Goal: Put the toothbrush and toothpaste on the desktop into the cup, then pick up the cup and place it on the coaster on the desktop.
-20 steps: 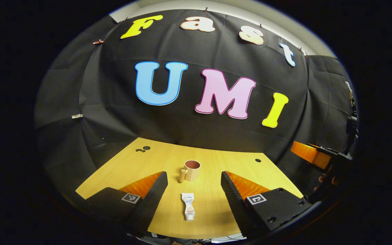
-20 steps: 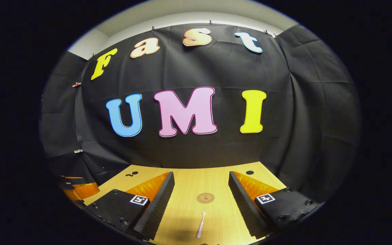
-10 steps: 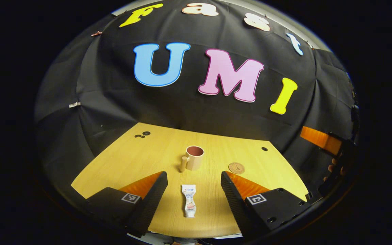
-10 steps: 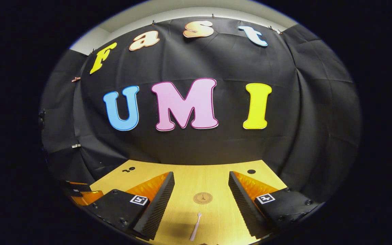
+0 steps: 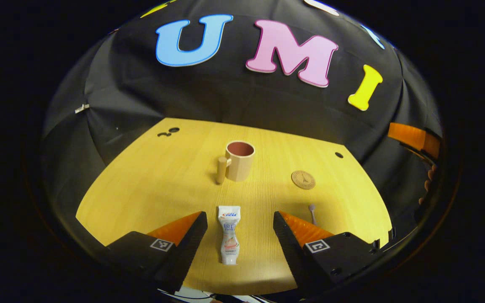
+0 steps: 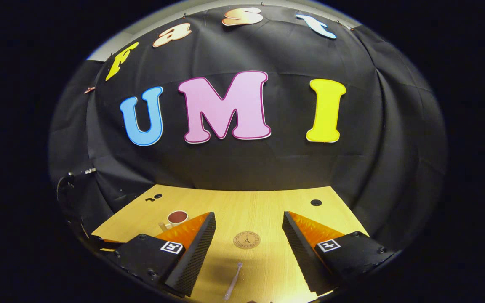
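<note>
Toothpaste, a white squeezable tube, is lying on the yellow wooden tabletop between the spread fingers of the left tool, hovering tilted downward. The right tool is hanging spread above the pale slim toothbrush, near the round brown coaster; the beige handled cup is standing upright beyond.

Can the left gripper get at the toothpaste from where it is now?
Probably yes. The left gripper is open, and the toothpaste lies flat on the desktop between its fingers, apart from the cup, nothing across it.
</note>
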`<action>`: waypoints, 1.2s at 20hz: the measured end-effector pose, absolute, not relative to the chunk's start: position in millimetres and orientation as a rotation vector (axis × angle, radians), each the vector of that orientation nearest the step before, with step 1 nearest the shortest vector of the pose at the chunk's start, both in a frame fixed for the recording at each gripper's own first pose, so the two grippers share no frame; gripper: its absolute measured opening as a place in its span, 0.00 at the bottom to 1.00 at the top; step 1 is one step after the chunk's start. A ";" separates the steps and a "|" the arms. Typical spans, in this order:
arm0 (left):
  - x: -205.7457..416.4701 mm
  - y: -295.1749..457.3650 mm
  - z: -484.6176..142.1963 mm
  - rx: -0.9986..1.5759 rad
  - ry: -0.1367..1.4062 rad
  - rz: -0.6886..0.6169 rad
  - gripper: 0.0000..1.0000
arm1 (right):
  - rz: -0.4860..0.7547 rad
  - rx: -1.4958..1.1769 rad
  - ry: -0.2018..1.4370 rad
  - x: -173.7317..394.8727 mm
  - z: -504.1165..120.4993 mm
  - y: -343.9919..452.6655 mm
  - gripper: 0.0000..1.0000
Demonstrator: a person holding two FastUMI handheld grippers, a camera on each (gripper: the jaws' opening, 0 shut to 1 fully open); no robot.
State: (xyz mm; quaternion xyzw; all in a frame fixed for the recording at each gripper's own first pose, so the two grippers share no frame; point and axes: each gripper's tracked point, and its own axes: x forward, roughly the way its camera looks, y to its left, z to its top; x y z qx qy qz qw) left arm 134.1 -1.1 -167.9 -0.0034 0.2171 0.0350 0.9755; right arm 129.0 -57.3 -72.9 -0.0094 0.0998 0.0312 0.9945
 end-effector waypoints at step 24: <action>195.1 16.7 -285.0 0.129 0.760 -0.013 0.24 | -0.027 0.003 0.590 110.3 -210.9 -57.9 0.99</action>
